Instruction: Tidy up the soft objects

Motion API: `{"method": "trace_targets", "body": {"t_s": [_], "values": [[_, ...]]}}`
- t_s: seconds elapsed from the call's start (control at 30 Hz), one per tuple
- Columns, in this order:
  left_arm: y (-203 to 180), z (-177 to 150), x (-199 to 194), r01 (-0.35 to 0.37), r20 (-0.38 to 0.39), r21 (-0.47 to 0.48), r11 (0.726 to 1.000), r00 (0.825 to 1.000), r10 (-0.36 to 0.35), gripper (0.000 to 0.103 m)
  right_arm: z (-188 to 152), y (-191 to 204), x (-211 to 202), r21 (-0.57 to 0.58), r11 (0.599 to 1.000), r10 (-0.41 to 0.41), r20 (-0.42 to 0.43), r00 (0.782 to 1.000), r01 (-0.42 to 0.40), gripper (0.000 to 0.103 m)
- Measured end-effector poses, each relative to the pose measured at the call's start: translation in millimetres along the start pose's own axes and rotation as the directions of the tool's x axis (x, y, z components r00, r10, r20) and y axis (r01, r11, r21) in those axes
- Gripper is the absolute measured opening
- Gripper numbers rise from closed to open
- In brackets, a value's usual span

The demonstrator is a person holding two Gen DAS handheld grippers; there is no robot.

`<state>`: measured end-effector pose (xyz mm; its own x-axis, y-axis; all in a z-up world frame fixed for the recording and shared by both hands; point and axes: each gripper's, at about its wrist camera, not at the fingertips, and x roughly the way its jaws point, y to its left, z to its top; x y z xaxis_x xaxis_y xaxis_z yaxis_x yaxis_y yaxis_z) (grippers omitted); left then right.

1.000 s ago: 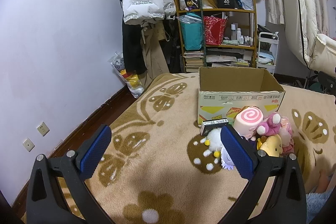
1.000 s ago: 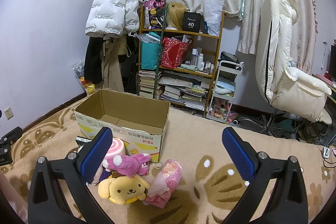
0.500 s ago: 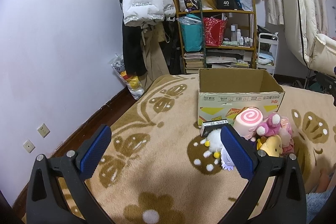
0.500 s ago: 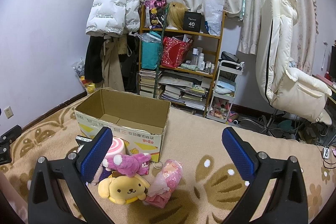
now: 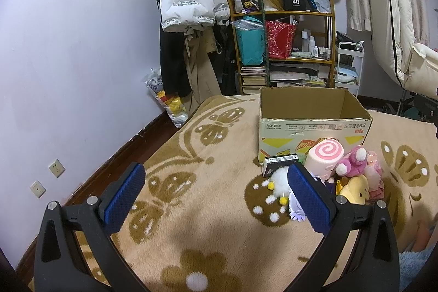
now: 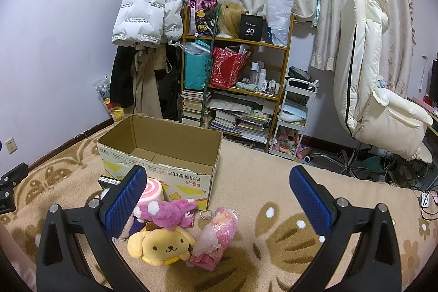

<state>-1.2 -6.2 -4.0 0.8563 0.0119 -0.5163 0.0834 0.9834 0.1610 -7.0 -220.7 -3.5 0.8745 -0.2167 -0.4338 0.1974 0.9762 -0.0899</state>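
Beige patterned carpet (image 6: pixel 260 199) lies under your cardboard box (image 6: pixel 164 152), with the plush toys (image 6: pixel 164 240) heaped against its front side. Your left gripper (image 5: pixel 216 193) and right gripper (image 6: pixel 216 196) both hover spread wide, holding nothing.

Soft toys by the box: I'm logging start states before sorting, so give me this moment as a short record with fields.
container: cardboard box, open, looks empty
toys: pile on blanket in front of box
top of pile: purple plush
front of pile: yellow dog plush
beside it: pink wrapped doll
against box: pink swirl roll plush
left gripper: open, empty
right gripper: open, empty
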Motion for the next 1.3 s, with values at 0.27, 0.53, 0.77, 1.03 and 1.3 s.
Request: {"method": "trace_targets", "body": {"t_s": [0.27,0.53,0.77,1.03,1.3], "values": [[1,0,0,0.002,-0.001,0.000,1.000,1.000,-0.002,0.103,-1,1,0,0.000,1.000,-0.001,0.000,1.000,0.001,0.103],[0,-2,4,0.005,-0.017,0.005,1.000,1.000,-0.005,0.103,-2,3,6,-0.009,1.000,0.006,-0.020,1.000,-0.006,0.103],[1,-1,16,0.017,-0.087,0.001,1.000,0.996,-0.017,0.103,-1,-4,17,0.022,1.000,-0.007,-0.080,0.997,0.008,0.103],[-8,3,37,0.054,-0.185,0.018,0.998,0.982,-0.050,0.103,-8,-31,65,0.158,0.985,0.110,-0.244,0.964,-0.072,0.103],[-21,16,66,0.088,-0.229,-0.002,0.996,0.970,-0.086,0.103,-17,-34,97,0.203,0.972,0.172,-0.297,0.939,-0.114,0.103]]}}
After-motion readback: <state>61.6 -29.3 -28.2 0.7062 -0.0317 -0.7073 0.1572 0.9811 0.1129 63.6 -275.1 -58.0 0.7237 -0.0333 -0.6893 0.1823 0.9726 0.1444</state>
